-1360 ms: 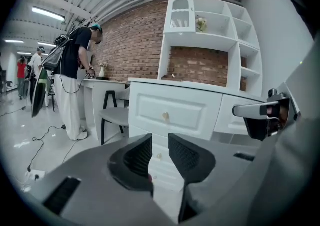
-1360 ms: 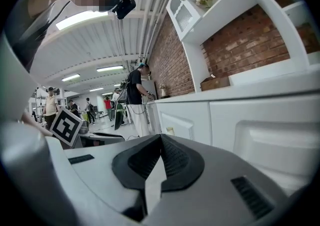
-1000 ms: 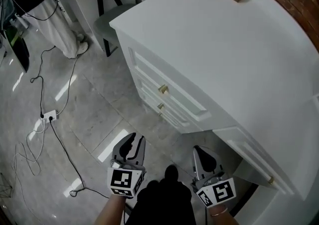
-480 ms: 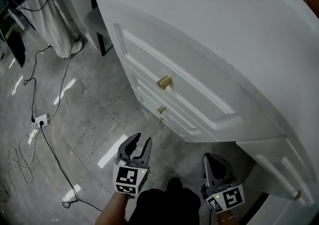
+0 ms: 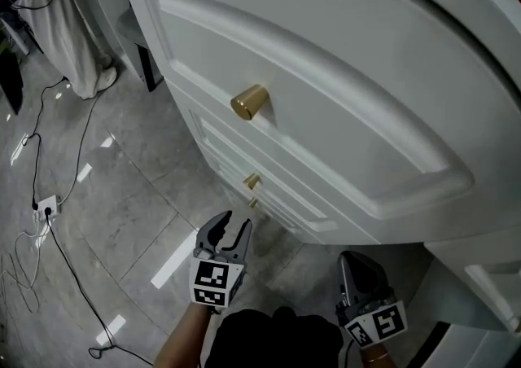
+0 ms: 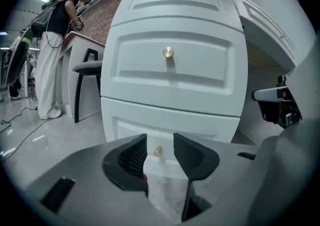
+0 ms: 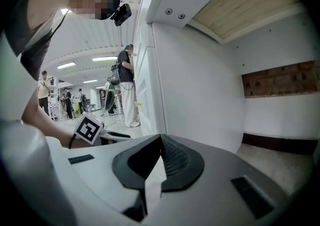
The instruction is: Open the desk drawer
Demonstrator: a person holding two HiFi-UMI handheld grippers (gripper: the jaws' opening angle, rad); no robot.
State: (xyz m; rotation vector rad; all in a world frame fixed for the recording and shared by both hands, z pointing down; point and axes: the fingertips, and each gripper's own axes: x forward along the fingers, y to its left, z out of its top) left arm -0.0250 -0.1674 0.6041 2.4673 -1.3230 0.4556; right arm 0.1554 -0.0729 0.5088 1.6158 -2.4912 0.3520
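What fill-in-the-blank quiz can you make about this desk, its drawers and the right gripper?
1. The desk is painted ___.
2. Each drawer front carries one round knob coloured ___.
3. The left gripper view shows ___ drawers stacked one above another.
4. Open or shut: the jaws of the right gripper are ___, with nothing between them.

Missing words: white; gold; three; shut
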